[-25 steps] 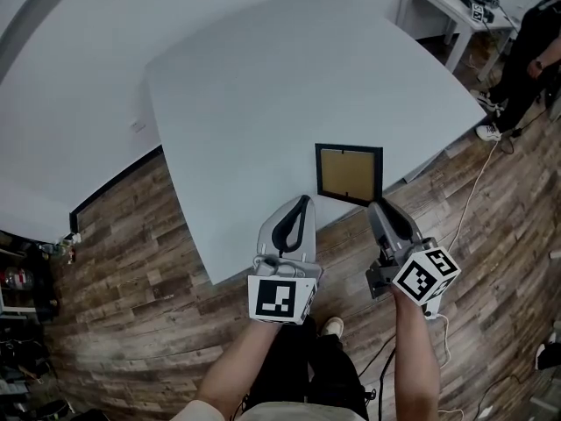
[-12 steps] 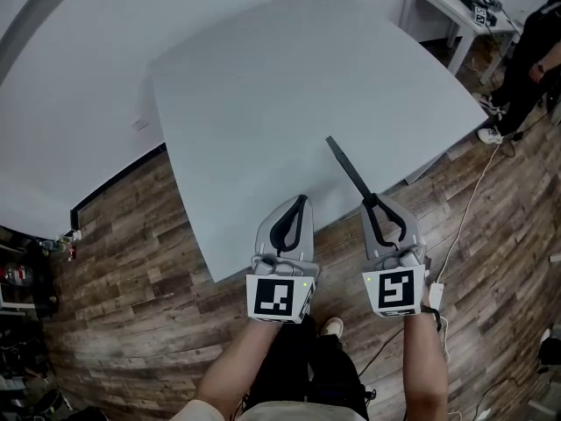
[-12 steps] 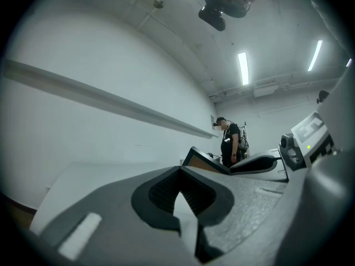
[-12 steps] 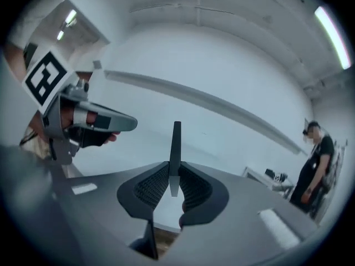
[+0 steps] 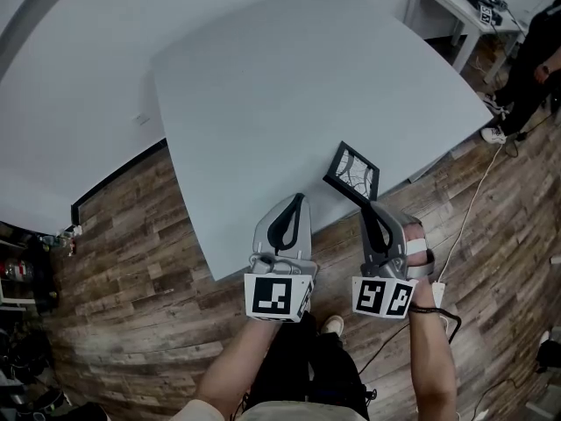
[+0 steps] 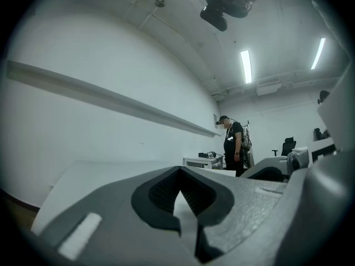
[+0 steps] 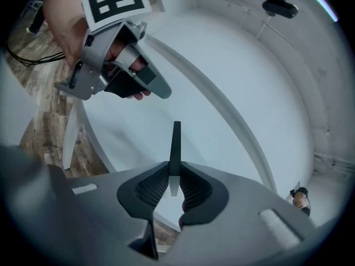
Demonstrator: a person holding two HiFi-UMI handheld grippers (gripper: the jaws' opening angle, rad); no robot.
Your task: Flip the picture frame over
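The black picture frame [image 5: 352, 172] is held tilted over the near right part of the grey table [image 5: 263, 86]. Its front, with a pale line drawing, faces left and up. My right gripper [image 5: 366, 205] is shut on the frame's near edge. In the right gripper view the frame [image 7: 176, 143] stands edge-on between the pads of that gripper [image 7: 175, 176]. My left gripper [image 5: 296, 202] hovers just left of it over the table edge, shut and empty; it also shows in the right gripper view [image 7: 163, 91]. In the left gripper view its tips [image 6: 178, 169] meet with nothing between them.
The table's front edge [image 5: 263, 257] runs just under both grippers, with wood floor below. A person [image 5: 535, 51] stands at the far right beside a small white table [image 5: 447, 7]. A cable [image 5: 478, 191] lies on the floor to the right.
The frame lay flat with its brown back up. My right gripper rolled over with it, stood it on edge, and now it is tipped with the front showing. The left gripper stayed put.
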